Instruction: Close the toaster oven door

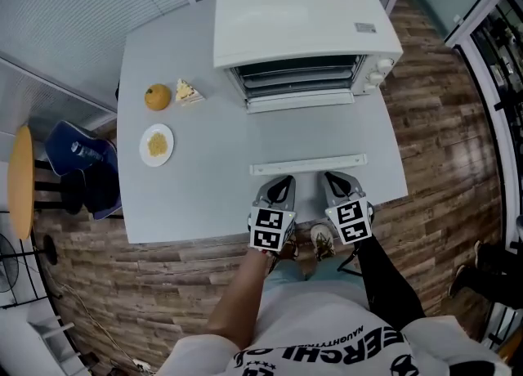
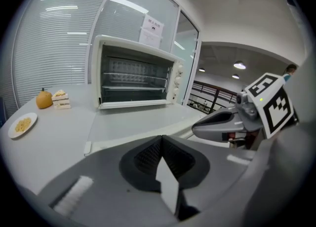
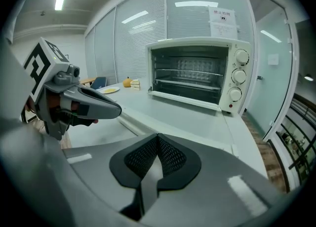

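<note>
A white toaster oven (image 1: 298,35) stands at the far side of the grey table (image 1: 188,194). Its glass door (image 1: 306,133) lies open and flat, with the white handle bar (image 1: 308,165) toward me. Both grippers hover at the table's near edge, just short of that handle. My left gripper (image 1: 281,181) and right gripper (image 1: 333,178) sit side by side, each shut with nothing held. The left gripper view shows its closed jaws (image 2: 161,139) facing the oven (image 2: 136,78). In the right gripper view the closed jaws (image 3: 158,139) face the oven (image 3: 197,75) and its dials.
An orange (image 1: 158,97), a cake slice (image 1: 188,91) and a small plate of food (image 1: 156,144) sit on the table's left. A blue chair (image 1: 82,154) and a round wooden table (image 1: 20,178) stand further left. Glass walls are behind the oven.
</note>
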A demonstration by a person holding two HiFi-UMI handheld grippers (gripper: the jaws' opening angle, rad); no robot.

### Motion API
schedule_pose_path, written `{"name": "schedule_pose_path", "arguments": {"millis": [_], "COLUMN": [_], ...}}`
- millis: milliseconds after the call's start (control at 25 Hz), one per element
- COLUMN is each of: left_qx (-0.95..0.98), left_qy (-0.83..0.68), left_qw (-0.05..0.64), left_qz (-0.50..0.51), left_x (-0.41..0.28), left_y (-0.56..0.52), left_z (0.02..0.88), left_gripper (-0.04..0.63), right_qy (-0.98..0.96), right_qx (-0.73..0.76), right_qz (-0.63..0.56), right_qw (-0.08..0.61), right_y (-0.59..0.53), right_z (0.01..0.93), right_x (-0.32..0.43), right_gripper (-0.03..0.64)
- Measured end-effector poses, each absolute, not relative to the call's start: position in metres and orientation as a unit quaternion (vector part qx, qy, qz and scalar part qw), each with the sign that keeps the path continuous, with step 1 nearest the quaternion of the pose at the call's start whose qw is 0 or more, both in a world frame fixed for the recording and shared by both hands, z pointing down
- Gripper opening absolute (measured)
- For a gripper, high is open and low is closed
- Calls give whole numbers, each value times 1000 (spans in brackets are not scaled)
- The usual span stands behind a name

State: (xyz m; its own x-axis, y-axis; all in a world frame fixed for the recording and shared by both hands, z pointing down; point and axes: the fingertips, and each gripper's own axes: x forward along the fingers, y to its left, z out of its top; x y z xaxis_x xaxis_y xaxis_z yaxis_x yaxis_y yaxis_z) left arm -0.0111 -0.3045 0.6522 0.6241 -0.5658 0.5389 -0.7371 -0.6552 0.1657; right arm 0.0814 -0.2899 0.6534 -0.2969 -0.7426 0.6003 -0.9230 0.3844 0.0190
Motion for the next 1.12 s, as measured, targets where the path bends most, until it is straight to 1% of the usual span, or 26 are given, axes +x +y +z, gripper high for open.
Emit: {"name": "schedule_pose_path", "arguments": {"millis": [400, 680, 920, 1120], "left_qx": [857, 845, 854, 864], "left_qy": [-387, -413, -409, -420], "left_qw": [225, 233, 220, 178], "left_qz": [257, 249, 233, 214], "left_x": [-32, -42, -41, -43], "left_y": [-311, -329, -331, -335], "left_z": [693, 697, 690, 673], "left_gripper": [52, 52, 52, 52], "right_qy": [-764, -745, -739, -738], "right_qx": [544, 570, 586, 602], "right_qz": [198, 215, 214, 200], "right_qw": [285, 272, 256, 231], "right_y": [-292, -306, -309, -313], "right_z": [686, 685, 678, 658], "right_x": [88, 94, 97, 100], "right_gripper": [2, 2, 2, 2]}}
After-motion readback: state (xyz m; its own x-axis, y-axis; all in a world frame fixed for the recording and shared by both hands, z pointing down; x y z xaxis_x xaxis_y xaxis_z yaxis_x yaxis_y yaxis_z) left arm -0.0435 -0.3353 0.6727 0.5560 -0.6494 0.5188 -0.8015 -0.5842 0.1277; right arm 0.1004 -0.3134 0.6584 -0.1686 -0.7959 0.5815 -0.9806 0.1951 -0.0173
